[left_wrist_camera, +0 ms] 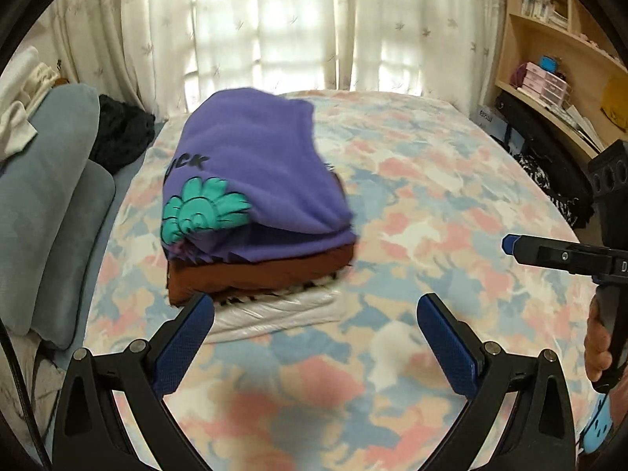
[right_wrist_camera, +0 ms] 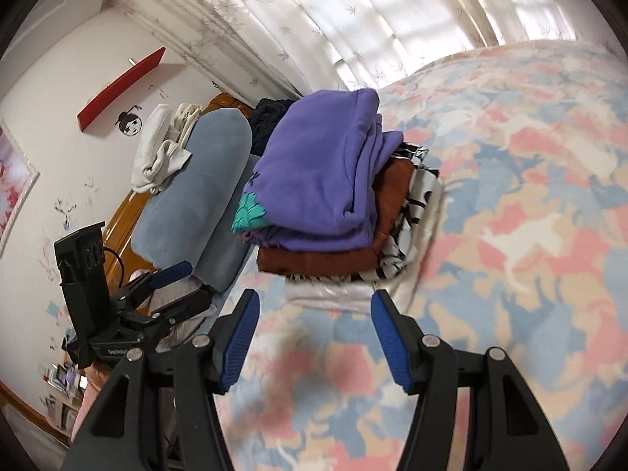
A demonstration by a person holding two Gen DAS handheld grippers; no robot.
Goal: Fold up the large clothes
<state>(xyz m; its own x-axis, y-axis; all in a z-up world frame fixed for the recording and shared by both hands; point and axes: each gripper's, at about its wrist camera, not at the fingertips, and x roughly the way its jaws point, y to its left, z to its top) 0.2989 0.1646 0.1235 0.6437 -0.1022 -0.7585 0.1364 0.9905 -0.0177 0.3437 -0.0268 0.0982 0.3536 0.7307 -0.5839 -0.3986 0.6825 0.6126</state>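
A folded purple sweatshirt with a teal flower print tops a stack of folded clothes on the bed; it also shows in the right wrist view. Under it lie a brown garment, a black-and-white patterned one and a shiny white one. My left gripper is open and empty, just in front of the stack. My right gripper is open and empty, also in front of the stack. The right gripper shows in the left wrist view, to the right of the stack.
The bed has a pink, blue and cream patterned cover. Grey-blue pillows and a black garment lie at the left. Curtains hang behind the bed. Wooden shelves stand at the right.
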